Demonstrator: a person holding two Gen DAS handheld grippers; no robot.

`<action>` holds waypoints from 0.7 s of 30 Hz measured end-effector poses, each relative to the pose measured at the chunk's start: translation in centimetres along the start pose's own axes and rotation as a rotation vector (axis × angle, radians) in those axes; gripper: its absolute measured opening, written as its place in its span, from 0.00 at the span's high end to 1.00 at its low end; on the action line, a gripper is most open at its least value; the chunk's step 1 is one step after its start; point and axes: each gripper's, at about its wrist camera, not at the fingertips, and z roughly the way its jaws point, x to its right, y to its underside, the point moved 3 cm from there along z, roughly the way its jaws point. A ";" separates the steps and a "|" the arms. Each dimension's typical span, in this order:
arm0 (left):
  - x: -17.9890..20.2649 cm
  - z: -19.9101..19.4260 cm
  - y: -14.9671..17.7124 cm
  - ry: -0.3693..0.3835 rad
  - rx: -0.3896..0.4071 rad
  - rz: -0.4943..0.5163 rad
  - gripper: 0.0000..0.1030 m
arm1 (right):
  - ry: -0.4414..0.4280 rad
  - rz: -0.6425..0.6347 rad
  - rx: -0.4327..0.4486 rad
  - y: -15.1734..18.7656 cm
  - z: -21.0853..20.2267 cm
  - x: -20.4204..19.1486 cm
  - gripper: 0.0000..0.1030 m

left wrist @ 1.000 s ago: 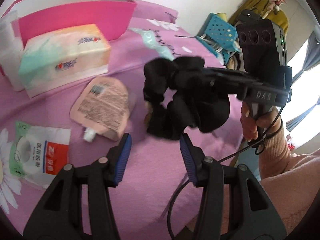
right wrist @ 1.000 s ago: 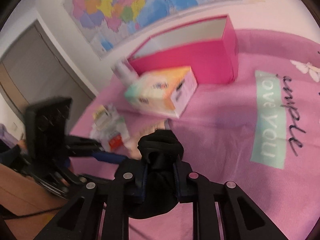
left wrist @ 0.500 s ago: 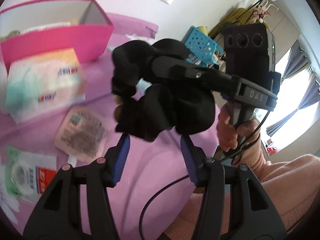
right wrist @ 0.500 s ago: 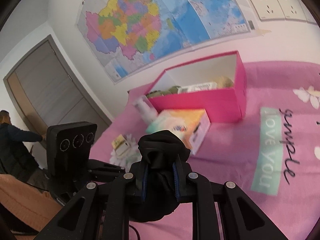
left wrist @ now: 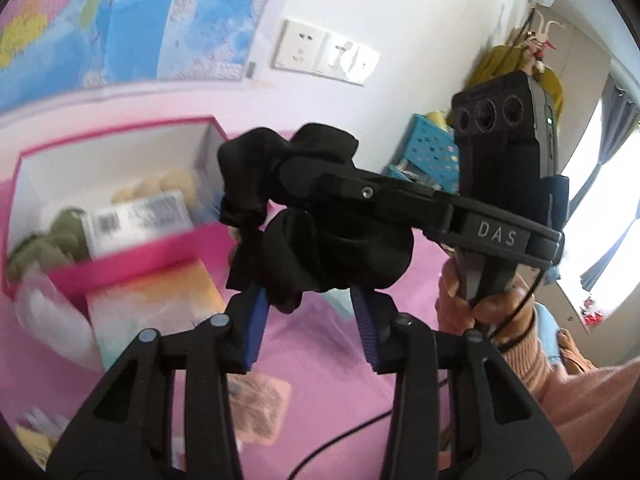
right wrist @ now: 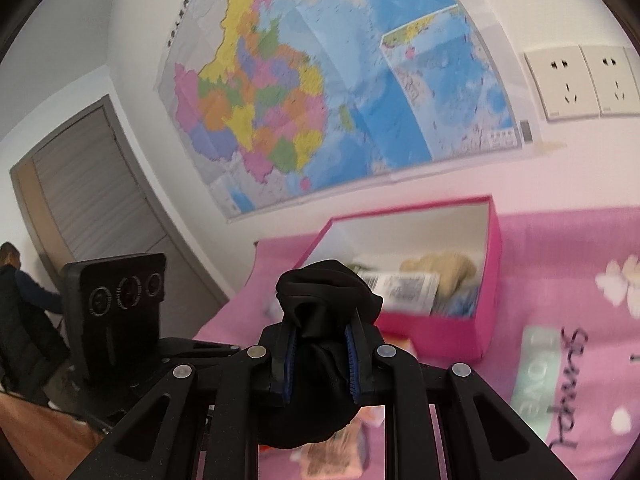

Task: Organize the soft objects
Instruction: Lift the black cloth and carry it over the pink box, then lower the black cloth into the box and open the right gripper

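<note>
Your right gripper point(right wrist: 320, 356) is clamped on the black scrunchie point(right wrist: 326, 292). Left gripper point(left wrist: 308, 320) jaws just narrowed round its lower folds, prob. touching. Pink box point(right wrist: 490, 280) ahead holds some items; scrunchie and pkts below left.

Pink printed bedspread point(right wrist: 568, 240) carried an open pink box point(right wrist: 494, 280), a tissue pack point(left wrist: 152, 300) just before it, and a peach pouch point(left wrist: 260, 408).

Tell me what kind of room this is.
Probably a bedroom at home. The work surface is a pink printed bedsheet, a colourful map is taped to the wall beside sockets, and clothes hang near a curtained window in the left wrist view.
</note>
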 end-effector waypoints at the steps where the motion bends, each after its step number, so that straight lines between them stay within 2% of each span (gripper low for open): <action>1: -0.5 0.0 -0.4 -0.012 -0.003 -0.002 0.61 | 0.005 0.005 0.006 -0.5 0.3 0.4 0.81; 11: -3.6 3.1 -4.7 -0.103 -0.032 -0.012 0.65 | 0.076 0.047 0.019 -3.9 3.3 3.7 0.81; 18: -5.5 5.8 -5.4 -0.143 -0.085 -0.042 0.65 | 0.191 0.042 -0.006 -4.8 5.8 5.7 0.80; 21: -6.4 6.9 -5.3 -0.177 -0.112 -0.054 0.65 | 0.260 0.030 -0.024 -4.7 7.0 6.4 0.73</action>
